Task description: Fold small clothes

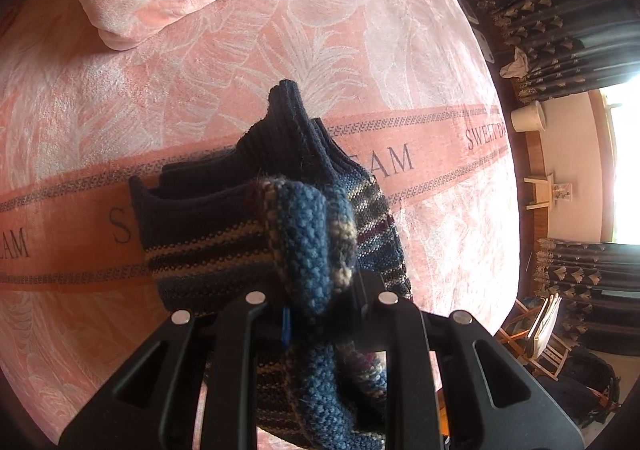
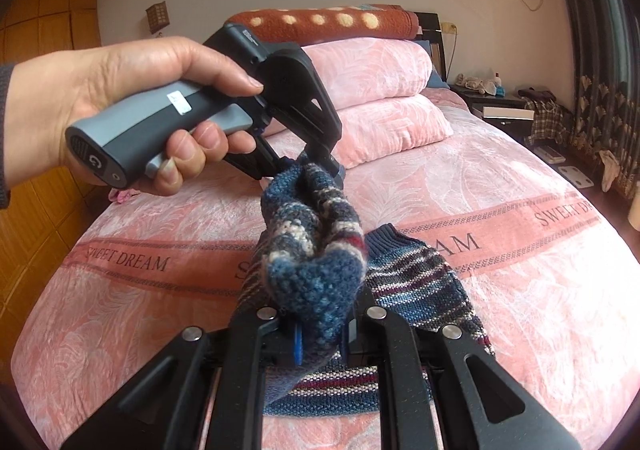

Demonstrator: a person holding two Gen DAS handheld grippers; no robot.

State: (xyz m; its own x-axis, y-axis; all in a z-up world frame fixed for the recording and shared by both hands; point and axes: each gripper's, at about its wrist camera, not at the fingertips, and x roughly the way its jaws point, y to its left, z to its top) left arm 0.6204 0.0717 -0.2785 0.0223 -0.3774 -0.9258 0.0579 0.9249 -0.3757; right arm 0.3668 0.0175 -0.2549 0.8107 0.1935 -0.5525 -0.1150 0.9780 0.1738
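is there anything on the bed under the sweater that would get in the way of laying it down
Nothing visible. Both grippers, left and right, pinch the striped sweater above bare pink bedspread. The pillows sit further back, clear of it.

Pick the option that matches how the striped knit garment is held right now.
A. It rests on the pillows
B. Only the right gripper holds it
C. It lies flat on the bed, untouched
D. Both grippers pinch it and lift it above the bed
D: the left gripper and the right gripper each pinch a bunch of the knit garment, which hangs between them over the pink bedspread.
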